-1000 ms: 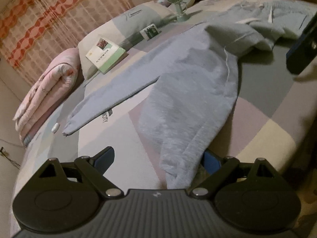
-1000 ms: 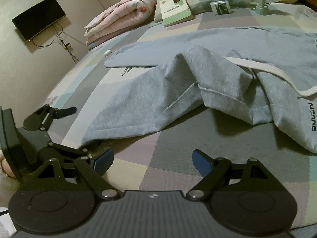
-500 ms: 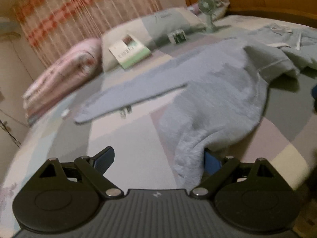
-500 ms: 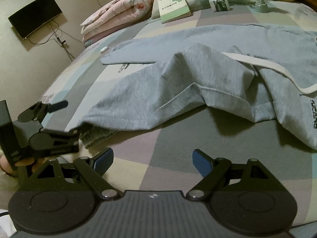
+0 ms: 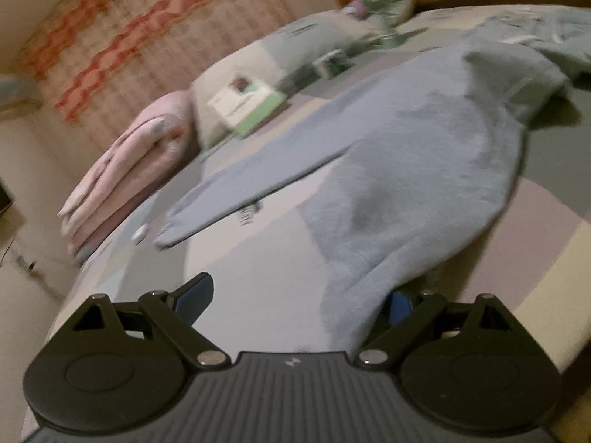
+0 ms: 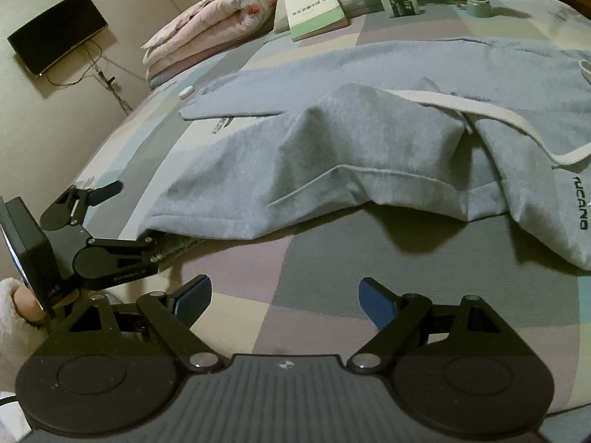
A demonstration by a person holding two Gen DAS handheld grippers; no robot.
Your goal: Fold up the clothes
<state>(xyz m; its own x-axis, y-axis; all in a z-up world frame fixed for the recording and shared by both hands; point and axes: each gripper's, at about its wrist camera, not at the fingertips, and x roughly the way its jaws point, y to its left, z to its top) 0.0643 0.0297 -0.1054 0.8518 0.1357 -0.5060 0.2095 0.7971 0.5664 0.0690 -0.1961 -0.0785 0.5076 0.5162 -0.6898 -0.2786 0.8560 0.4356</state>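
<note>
Both grippers unchanged; left gripper (image 5: pixel 299 297) drags trouser leg (image 5: pixel 406 199) slightly.

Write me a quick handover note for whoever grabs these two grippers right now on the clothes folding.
Left gripper: jaws wide, the hem of the grey sweatpants lies between them against one finger, not clamped.
Right gripper: open, empty, over bare bedsheet short of the garment.
The sweatpants lie spread and rumpled across the bed, far leg stretched flat, near leg bunched at the waistband.
Done: no fold visible yet.
Left: grip the near hem, straighten, fold.
</note>
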